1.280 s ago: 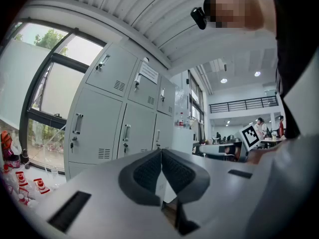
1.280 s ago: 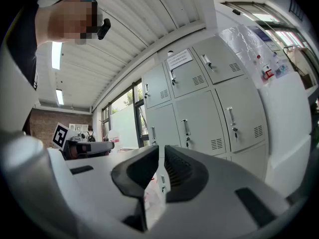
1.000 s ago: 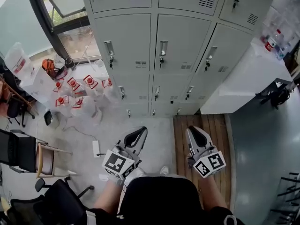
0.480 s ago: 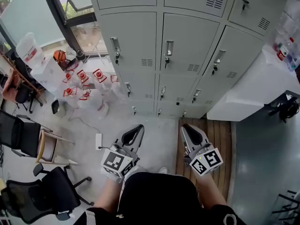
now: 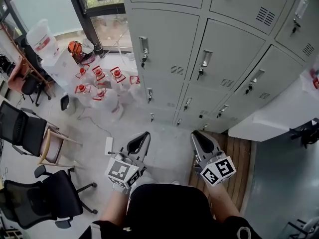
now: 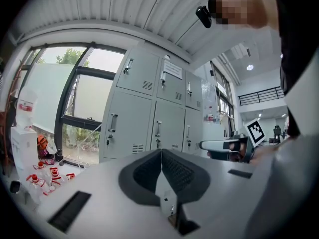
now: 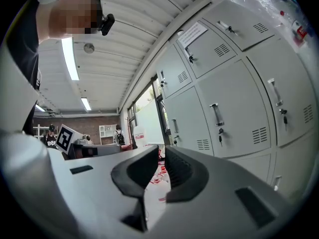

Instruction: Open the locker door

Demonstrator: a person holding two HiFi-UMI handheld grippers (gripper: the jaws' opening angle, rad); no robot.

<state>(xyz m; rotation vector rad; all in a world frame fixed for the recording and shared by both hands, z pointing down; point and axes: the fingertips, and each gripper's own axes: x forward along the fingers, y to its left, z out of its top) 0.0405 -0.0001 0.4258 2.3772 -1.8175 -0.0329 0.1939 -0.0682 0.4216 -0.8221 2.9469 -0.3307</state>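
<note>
On the left, black chairs point(image 5: 35, 203) and jugs with red tops point(image 5: 115, 73) sit on the floor. The left hand-held gripper point(image 5: 141, 137) has its jaws pressed together with nothing in them, and the right hand-held gripper point(image 5: 199, 136) beside it is closed and empty too. The grey locker doors point(image 5: 227, 51) stand ahead of both, all closed, well apart from the jaws

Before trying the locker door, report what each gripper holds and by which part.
Nothing is held. The left gripper and the right gripper are both shut and empty, clear of the lockers.
</note>
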